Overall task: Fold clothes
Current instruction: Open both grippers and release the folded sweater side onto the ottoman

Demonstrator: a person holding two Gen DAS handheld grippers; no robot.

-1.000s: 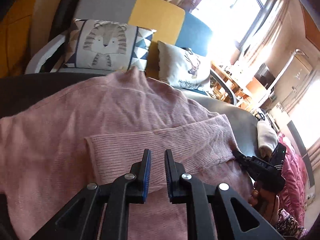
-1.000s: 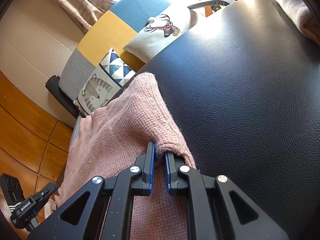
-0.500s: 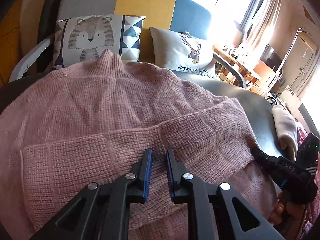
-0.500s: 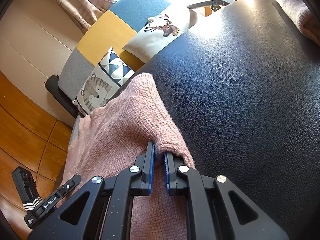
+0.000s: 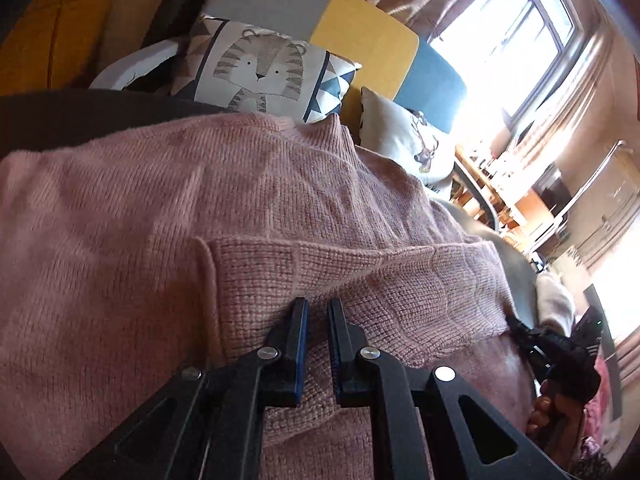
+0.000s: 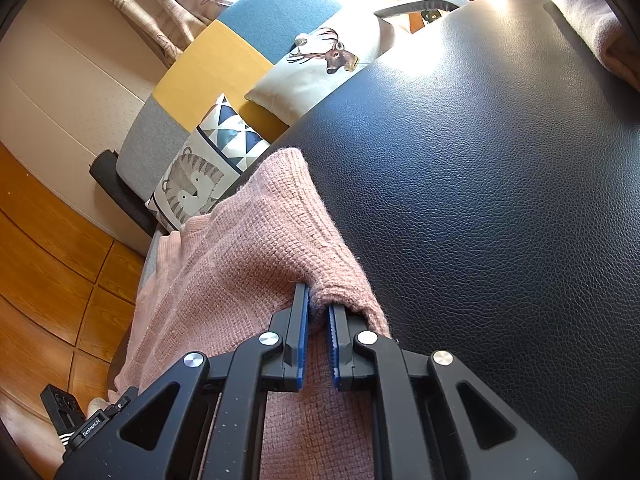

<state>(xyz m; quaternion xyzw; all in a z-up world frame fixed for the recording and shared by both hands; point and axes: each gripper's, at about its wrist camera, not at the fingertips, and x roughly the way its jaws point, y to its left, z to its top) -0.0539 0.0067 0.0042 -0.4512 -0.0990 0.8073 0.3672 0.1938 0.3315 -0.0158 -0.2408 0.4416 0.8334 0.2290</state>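
Observation:
A pink knitted sweater (image 5: 180, 220) lies spread on a black leather surface (image 6: 480, 180). A folded-over band of it (image 5: 360, 280) runs across the body. My left gripper (image 5: 316, 308) is shut on the near edge of that band, with knit pinched between its blue pads. My right gripper (image 6: 318, 304) is shut on a bunched edge of the sweater (image 6: 248, 248), lifting it into a small ridge. In the left wrist view the right gripper (image 5: 552, 344) shows at the band's right end, held by a hand (image 5: 540, 408).
Beyond the black surface stands a sofa with a grey, yellow and blue back (image 5: 360, 28), a tiger cushion (image 5: 256, 72) and a deer cushion (image 6: 320, 64). A pale folded cloth (image 5: 554, 296) lies at the far right. Wooden floor (image 6: 48, 260) is on the left.
My left gripper has carried the folded band across the sweater and sunk closer to it, rolling as it went. The right gripper has kept its grip and place.

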